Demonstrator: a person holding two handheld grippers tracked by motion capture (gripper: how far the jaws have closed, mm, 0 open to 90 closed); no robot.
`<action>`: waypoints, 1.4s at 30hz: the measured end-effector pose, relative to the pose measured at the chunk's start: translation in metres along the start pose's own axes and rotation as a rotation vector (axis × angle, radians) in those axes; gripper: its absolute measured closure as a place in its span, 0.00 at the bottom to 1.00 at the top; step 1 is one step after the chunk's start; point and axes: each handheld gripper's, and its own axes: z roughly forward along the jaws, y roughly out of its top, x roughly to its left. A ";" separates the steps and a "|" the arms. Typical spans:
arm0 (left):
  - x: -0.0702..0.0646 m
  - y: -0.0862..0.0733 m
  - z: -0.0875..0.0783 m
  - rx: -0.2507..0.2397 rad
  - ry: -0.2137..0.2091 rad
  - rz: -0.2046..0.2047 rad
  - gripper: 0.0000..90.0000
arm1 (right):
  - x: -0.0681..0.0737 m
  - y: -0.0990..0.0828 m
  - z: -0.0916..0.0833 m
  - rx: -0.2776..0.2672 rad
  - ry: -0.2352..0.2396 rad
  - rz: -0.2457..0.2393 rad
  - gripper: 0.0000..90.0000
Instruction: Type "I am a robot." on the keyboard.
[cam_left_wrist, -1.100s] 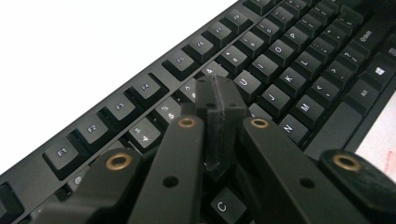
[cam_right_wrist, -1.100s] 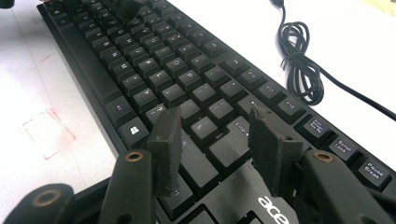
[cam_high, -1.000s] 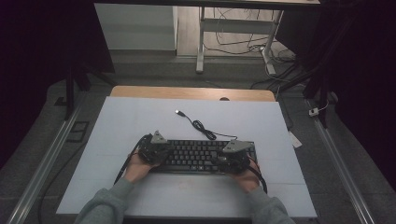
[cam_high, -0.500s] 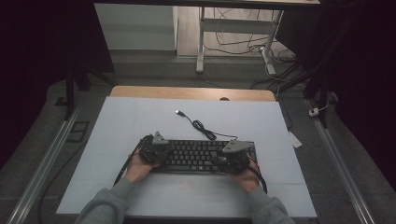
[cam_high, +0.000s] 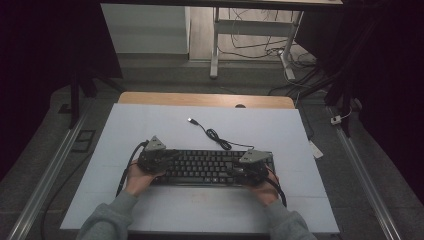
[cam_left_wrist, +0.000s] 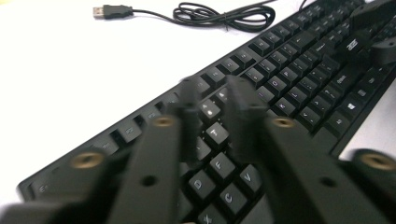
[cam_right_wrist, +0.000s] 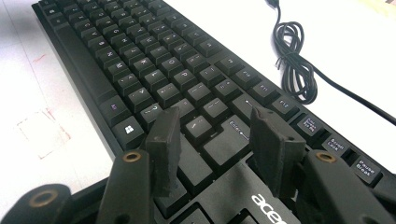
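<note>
Keyboard lies flat on the tabletop; the left gripper has just been opening above its keys, nothing between, lifted off, while the right gripper stays spread

A pale blue-white rectangular table top spreads across the high view, with a strip of light brown wood along its far edge. Flat on it, close to the near side, lies a long black keyboard, its long side running across the table. Behind the keyboard a thin black cable trails over the bare surface, bunched in a small coil, and its silver USB plug rests further back near the middle. In the right gripper view, faint reddish marks show on the white surface beside the keyboard's near edge.
</note>
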 end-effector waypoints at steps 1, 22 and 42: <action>0.001 -0.002 -0.003 0.001 0.006 -0.007 0.69 | 0.000 0.000 0.000 0.000 0.000 0.000 0.59; 0.007 -0.011 -0.021 0.030 0.000 -0.036 0.40 | -0.001 0.000 0.002 -0.001 -0.002 0.001 0.59; 0.007 -0.012 -0.017 0.051 0.004 -0.038 0.39 | 0.015 0.020 0.018 -0.012 0.077 -0.022 0.73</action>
